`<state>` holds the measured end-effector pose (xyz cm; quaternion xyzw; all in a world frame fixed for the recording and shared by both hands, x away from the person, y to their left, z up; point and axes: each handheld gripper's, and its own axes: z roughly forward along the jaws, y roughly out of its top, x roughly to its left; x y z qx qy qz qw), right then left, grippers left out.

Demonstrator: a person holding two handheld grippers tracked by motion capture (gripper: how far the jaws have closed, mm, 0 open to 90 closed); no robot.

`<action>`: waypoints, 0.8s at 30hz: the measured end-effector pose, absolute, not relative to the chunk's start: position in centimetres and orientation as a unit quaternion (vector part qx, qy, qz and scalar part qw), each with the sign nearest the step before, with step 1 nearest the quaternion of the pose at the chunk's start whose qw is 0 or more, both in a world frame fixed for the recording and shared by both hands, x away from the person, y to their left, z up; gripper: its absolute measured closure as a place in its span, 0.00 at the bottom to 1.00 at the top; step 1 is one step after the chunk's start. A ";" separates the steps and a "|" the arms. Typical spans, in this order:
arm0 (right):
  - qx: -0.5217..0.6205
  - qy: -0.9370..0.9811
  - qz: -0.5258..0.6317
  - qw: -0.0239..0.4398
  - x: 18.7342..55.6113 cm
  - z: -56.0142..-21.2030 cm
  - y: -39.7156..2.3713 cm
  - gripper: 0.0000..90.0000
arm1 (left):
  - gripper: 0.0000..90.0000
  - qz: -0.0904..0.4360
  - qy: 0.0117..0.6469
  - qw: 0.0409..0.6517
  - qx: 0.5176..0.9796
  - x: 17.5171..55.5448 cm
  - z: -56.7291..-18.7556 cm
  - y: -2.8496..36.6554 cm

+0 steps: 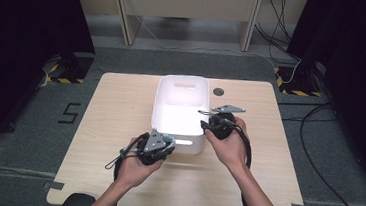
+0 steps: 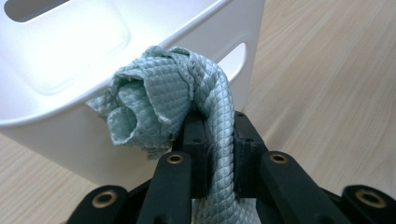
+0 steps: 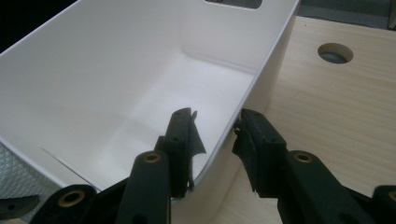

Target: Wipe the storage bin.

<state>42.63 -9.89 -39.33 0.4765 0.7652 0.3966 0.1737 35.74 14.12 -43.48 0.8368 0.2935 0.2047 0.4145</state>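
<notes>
A white plastic bin [image 1: 180, 114] stands on the wooden table [image 1: 115, 107]. My left gripper [image 1: 166, 144] is at the bin's near front wall, shut on a pale green quilted cloth [image 2: 159, 100]. The cloth bunches above the jaws, just outside the bin's rim [image 2: 140, 51]. My right gripper [image 1: 208, 123] is at the bin's right wall. In the right gripper view its jaws [image 3: 215, 128] straddle the rim [image 3: 261, 70], one inside the bin and one outside, open with a gap on the inner side. The bin's inside [image 3: 140, 79] looks bare. A patch of the cloth [image 3: 14, 175] shows at the lower left.
A round cable hole [image 1: 218, 91] lies in the tabletop behind my right gripper. Handle slots [image 1: 184, 85] are cut in the bin's end walls. Cables trail from both grippers along the person's forearms. Desk legs and floor cables lie beyond the table.
</notes>
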 end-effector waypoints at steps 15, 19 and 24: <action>0.476 0.766 0.397 0.174 42.6 -39.4 -9.9 0.72 | 0.87 0.205 0.281 0.409 0.844 35.9 -43.6 13.0; 0.475 0.766 0.397 0.174 42.6 -39.4 -9.9 0.72 | 0.87 0.208 0.281 0.408 0.843 35.9 -43.7 12.9; 0.475 0.766 0.396 0.176 42.6 -39.4 -9.9 0.72 | 0.87 0.208 0.278 0.403 0.846 36.0 -44.0 12.8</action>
